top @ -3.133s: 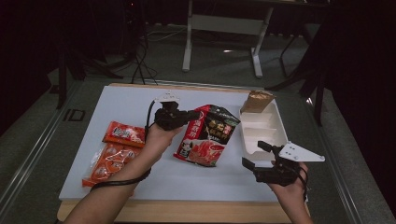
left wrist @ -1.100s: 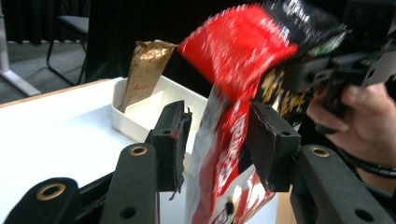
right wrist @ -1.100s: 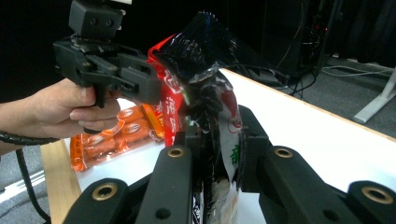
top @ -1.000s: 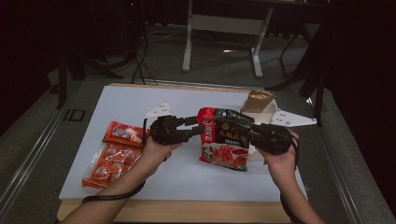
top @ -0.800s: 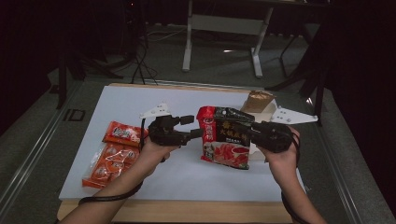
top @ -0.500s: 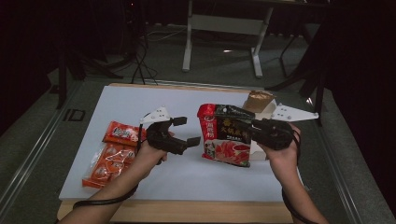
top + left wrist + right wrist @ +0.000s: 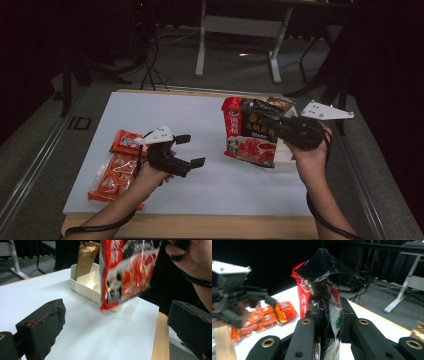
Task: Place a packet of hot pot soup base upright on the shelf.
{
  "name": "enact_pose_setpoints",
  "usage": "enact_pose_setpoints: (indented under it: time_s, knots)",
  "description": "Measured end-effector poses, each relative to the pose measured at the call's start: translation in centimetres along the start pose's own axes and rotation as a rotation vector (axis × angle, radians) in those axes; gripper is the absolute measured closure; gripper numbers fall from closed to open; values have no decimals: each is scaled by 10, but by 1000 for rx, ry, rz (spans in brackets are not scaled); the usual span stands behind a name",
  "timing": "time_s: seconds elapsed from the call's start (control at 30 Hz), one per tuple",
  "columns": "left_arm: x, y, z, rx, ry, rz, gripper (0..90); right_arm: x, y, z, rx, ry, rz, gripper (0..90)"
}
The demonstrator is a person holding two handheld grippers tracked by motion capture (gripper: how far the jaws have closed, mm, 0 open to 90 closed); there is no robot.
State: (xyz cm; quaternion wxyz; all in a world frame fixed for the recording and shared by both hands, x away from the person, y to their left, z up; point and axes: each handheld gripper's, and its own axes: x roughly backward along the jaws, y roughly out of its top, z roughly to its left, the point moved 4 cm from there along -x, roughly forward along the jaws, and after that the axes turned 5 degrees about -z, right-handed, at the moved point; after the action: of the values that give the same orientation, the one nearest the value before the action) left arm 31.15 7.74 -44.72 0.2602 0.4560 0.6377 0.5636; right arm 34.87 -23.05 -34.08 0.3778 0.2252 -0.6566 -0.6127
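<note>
At the table's left edge lie two orange snack packs, flat and side by side. Just right of them is my left gripper; its jaws have just been opening and now stand wide apart with nothing between them. Further right, my right gripper is clenched on the edge of a red and black food bag, holding it upright above the white table. Behind the bag sits a white tray with a gold packet standing in it.
</note>
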Motion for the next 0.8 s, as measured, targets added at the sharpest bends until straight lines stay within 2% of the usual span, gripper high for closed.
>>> enact_pose_setpoints:
  time_s: [0.07, 0.2, 0.23, 0.3, 0.33, 0.37, 0.8]
  knots:
    - [2, -5, -3, -17, 6, 12, 15, 3, 4, -8, 0, -20, -7, 786]
    - [6, -16, -8, -38, 8, 42, 15, 5, 7, -17, -2, -40, -13, 786]
    - [7, -19, -9, -48, 5, 53, 15, 7, 9, -23, -1, -57, -16, 786]
    - [8, -22, -11, -52, 4, 59, 15, 7, 9, -23, -1, -57, -16, 786]
    - [11, -30, -12, -68, 7, 72, 15, 8, 10, -25, -2, -63, -19, 786]
    - [13, -32, -12, -70, 14, 73, 15, 10, 12, -33, 3, -83, -20, 785]
    - [30, -66, -10, -58, 47, 110, 15, 19, 14, -69, -5, -175, -18, 785]
